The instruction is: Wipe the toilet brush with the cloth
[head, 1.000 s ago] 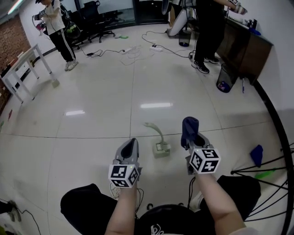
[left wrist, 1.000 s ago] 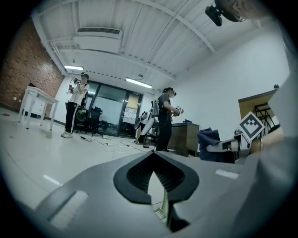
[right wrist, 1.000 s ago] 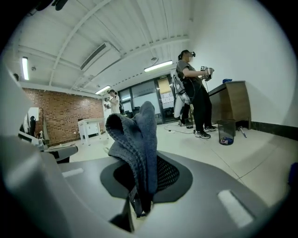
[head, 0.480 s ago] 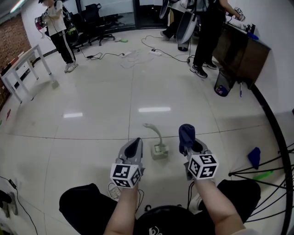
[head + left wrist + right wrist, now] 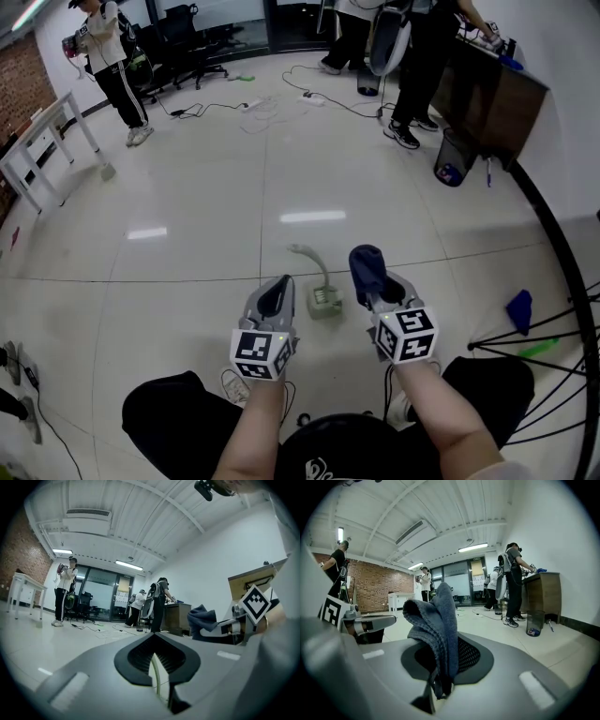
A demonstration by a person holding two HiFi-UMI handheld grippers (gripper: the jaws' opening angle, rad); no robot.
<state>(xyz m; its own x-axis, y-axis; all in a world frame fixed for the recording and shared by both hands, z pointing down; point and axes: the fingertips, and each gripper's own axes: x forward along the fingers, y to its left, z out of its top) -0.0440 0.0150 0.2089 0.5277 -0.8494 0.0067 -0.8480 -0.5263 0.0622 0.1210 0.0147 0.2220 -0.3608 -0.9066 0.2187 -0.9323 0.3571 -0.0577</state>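
Toilet brush (image 5: 317, 267) standing in its holder (image 5: 326, 302) on the floor (image 5: 187, 187), between left gripper (image 5: 277, 295) and right gripper (image 5: 373, 284), slightly farther. Cloth (image 5: 366, 262) between the right gripper's jaws. Far right: bin (image 5: 451, 159) beside desk (image 5: 487, 86). Far left: table (image 5: 42, 127).

Bright, even indoor light from ceiling strip lamps (image 5: 129, 565) — they glare as white bars on the glossy floor (image 5: 206, 178). Shadows faint and soft. Head view bows hard toward the edges. Both gripper views are fisheye circles with black corners; the left gripper (image 5: 155, 657) body up close is soft, while the cloth (image 5: 436, 620) weave reads fairly sharp — far background slightly hazy.
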